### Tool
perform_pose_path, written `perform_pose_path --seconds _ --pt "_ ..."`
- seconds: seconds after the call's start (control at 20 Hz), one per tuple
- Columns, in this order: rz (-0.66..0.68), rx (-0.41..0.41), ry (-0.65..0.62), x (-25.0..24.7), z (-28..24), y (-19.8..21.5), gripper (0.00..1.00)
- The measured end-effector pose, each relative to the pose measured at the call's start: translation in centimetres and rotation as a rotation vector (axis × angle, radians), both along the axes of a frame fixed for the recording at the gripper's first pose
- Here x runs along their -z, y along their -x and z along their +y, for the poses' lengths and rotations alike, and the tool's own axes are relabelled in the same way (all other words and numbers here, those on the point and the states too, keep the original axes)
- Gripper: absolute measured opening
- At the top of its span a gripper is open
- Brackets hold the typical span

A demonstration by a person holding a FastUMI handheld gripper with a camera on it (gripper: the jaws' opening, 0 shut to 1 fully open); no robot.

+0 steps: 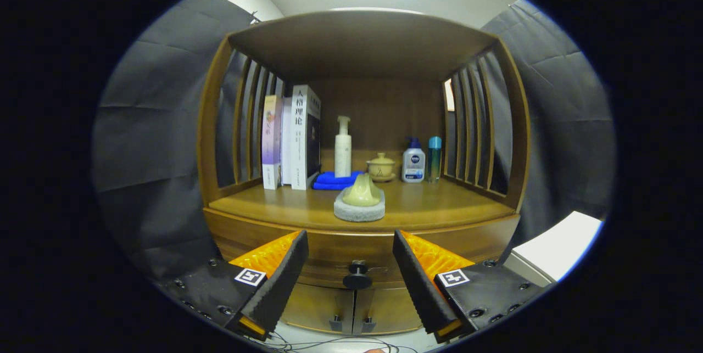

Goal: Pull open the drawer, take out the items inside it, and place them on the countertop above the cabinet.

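A wooden cabinet stands ahead of me with its drawer [329, 257] shut under the countertop [428, 207]. The drawer's dark round knob [357, 274] sits between my fingertips, a little beyond them. My gripper [350, 246] is open, with nothing between its fingers. On the countertop's front middle lies a scrub pad with a pale yellowish handle [360, 200]. What is inside the drawer is hidden.
At the back of the countertop stand several books [291, 139], a folded blue cloth [334, 180], a white pump bottle [343, 147], a small lidded cup [381, 167], a lotion bottle [413, 161] and a teal bottle [434, 158]. Slatted sides and a roof enclose it. A white box [554, 246] sits right.
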State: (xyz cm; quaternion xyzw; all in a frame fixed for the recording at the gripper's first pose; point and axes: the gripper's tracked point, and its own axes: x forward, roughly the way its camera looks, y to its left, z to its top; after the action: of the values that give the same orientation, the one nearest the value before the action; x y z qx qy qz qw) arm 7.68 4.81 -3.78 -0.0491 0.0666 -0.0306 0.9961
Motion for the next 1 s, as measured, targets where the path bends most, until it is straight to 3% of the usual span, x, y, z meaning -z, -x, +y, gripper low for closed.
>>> perform_pose_path --seconds 0.55,1.0 --pt "-0.063 -0.031 -0.040 -6.3 -1.1 7.5 0.98" --pt "-0.083 -0.047 -0.075 -7.2 -1.1 9.8 0.97"
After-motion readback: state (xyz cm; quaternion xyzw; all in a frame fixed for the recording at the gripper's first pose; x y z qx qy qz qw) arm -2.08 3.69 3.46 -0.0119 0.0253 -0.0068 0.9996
